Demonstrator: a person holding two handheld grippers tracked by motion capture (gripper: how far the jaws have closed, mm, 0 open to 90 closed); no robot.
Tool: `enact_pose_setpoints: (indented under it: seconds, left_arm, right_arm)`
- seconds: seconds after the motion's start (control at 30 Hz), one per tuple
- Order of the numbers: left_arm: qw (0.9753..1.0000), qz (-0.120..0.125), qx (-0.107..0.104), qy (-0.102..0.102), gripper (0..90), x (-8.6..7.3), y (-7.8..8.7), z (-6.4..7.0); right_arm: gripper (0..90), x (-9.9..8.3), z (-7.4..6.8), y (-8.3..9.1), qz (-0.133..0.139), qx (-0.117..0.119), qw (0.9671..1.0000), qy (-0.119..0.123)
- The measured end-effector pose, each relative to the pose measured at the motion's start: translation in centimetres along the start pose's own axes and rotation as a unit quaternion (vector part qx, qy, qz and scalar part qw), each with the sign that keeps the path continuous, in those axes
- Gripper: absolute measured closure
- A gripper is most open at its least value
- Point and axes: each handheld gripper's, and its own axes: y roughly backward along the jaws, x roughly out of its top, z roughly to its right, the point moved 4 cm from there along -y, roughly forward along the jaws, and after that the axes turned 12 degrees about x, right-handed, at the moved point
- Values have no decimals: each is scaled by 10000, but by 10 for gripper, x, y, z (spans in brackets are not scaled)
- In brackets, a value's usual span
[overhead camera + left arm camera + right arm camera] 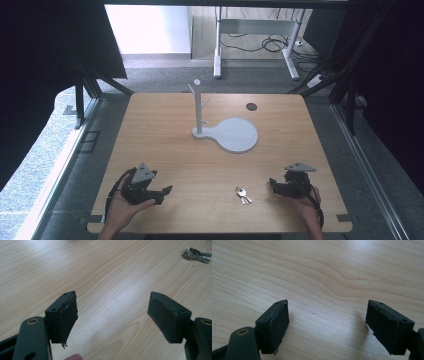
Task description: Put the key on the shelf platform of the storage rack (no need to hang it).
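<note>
High view: wooden table [165, 135] with a person's two hands coming in from the bottom edge, each holding a black gripper. Left gripper [162, 192] sits near the front-left corner, held in the left hand [122, 210], jaws pointing right toward table centre. Right gripper [274, 183] sits near the front-right, held in the right hand [306, 205], jaws pointing left. Both carry a grey three-cornered plate on top and trail a black cable.

Bunch of keys [242, 195] lies flat on the table between the two grippers, closer to the right one, touching neither. White stand [199, 107] with short side pegs is upright at mid-table on a white base; the round paddle-shaped part of the base [237, 135] spreads to its right. Small dark round spot [251, 106] on the tabletop behind it, near the far edge.

Left gripper view: jaws spread wide apart, nothing between them, bare wood below; keys [197, 255] at upper right, well ahead of the jaws. A fingertip [73, 357] shows at the bottom edge.

Right gripper view: right gripper [327, 322] jaws also spread wide, released, gripping nothing, bare wood grain beyond.
</note>
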Motion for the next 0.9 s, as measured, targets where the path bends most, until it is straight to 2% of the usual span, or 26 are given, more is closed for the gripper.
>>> enact_pose_setpoints:
  seconds: [0.13,0.33,0.47,0.9]
  left_arm:
    - [10000,-5,-8,-2,241,0,-1,0]
    - [10000,36,-15,19,241,1,2,-2]
    - [10000,63,-1,64,241,1,3,-4]
    - [10000,63,-19,27,241,1,3,-3]
  right_arm:
    - [199,0,-1,1,-21,43,10000,30]
    - [197,-2,0,1,-9,78,10000,-56]
    - [155,-4,2,0,67,52,9999,-149]
    - [185,-4,1,1,63,21,9998,-208]
